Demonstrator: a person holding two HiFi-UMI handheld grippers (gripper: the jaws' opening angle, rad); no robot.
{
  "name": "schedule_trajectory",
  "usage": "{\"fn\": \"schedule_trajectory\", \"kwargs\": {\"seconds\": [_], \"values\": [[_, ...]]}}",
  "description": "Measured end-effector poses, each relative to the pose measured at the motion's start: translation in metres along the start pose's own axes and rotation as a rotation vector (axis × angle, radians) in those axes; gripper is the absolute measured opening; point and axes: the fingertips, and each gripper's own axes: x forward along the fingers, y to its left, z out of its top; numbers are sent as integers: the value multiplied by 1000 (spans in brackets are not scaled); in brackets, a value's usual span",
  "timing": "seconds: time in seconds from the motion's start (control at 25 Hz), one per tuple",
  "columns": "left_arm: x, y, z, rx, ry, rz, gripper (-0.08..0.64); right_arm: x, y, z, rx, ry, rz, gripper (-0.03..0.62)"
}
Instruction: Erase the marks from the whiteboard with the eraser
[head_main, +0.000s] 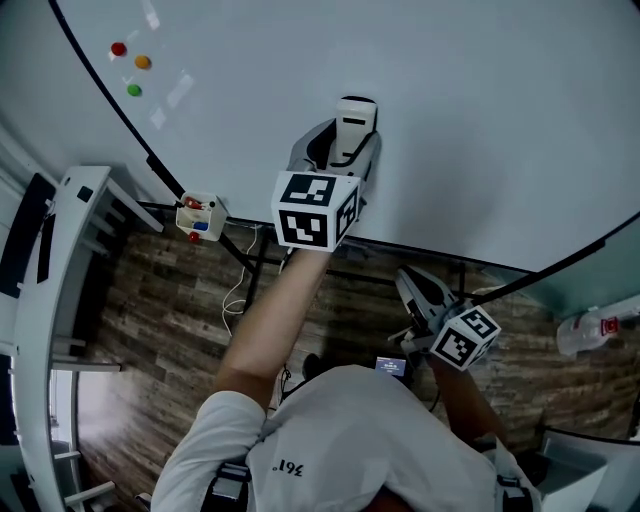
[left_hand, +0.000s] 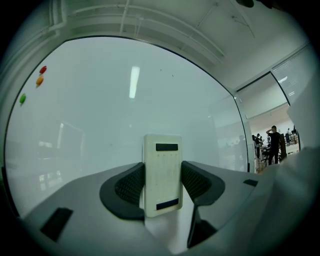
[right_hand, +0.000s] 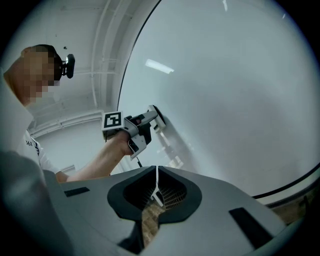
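The whiteboard (head_main: 480, 100) fills the upper head view, and I see no clear marks on it. My left gripper (head_main: 350, 128) is raised to the board and shut on the white eraser (head_main: 355, 112), which is pressed against the surface. In the left gripper view the eraser (left_hand: 162, 175) stands upright between the dark pads (left_hand: 131, 187) of the left gripper (left_hand: 162, 184), with the whiteboard (left_hand: 100, 125) behind. My right gripper (head_main: 408, 280) hangs lower, below the board's bottom edge. Its jaws are closed together on nothing (right_hand: 156, 189). The right gripper view shows the left gripper (right_hand: 151, 121) holding the eraser (right_hand: 159, 115) on the whiteboard (right_hand: 240, 100).
Red (head_main: 119, 48), orange (head_main: 143, 62) and green (head_main: 134, 90) magnets sit at the board's upper left. A small marker holder (head_main: 199, 216) hangs at the lower left edge. A white frame (head_main: 60, 300) stands at the left, a bottle (head_main: 595, 328) lies at the right. People (left_hand: 274, 145) stand far off.
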Motion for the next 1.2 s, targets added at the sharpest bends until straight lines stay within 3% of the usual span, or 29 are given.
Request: {"fn": "schedule_trajectory", "kwargs": {"seconds": [0.52,1.2], "values": [[-15,33,-1,-9,-4,42,238,5,1,-3,1,14,-5,28],[-45,109,-6,-62,-12,204,238,5,-2,-7,7,26,-13,28]]}}
